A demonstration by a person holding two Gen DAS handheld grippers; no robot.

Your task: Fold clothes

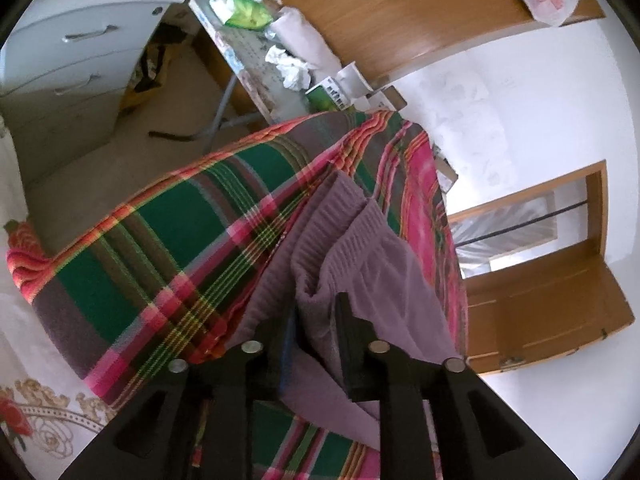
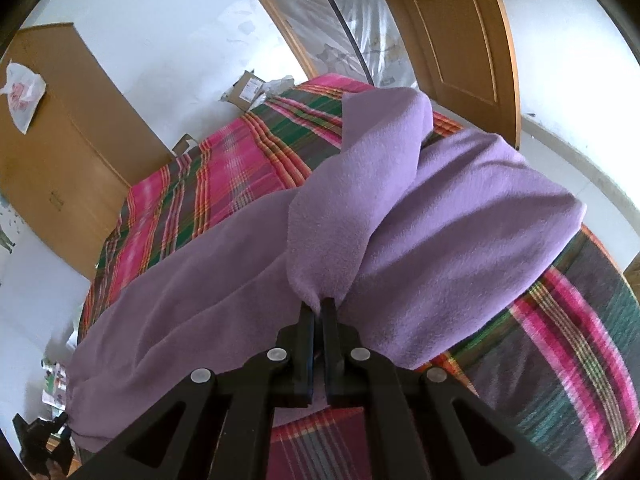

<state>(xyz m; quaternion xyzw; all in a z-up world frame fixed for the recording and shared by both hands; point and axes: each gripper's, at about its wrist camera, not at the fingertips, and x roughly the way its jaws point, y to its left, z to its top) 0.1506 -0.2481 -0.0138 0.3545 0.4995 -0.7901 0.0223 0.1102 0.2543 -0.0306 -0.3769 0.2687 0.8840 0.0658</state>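
Holding a purple fleece garment (image 2: 400, 208) over the plaid bed cover (image 2: 224, 168), I am working with both tools at once. My right gripper (image 2: 318, 310) is pinching a bunched fold of the fleece, its jaws nearly closed with only the cloth between them. My left gripper (image 1: 316, 312) is standing with its jaws a little apart around the ribbed waistband (image 1: 352, 236) end of the garment (image 1: 360, 280); fabric is running between them, but I cannot tell whether they are actually clamping it. Judging by how the cloth is lying, I am only partway in: one section is being doubled over the rest, the shape is loose and lumpy, and flattening, squaring the edges and any further folds are all remaining. On the cluttered bench (image 1: 248, 68) beyond the bed, a green box (image 1: 326, 96) is showing print too small for me to read.
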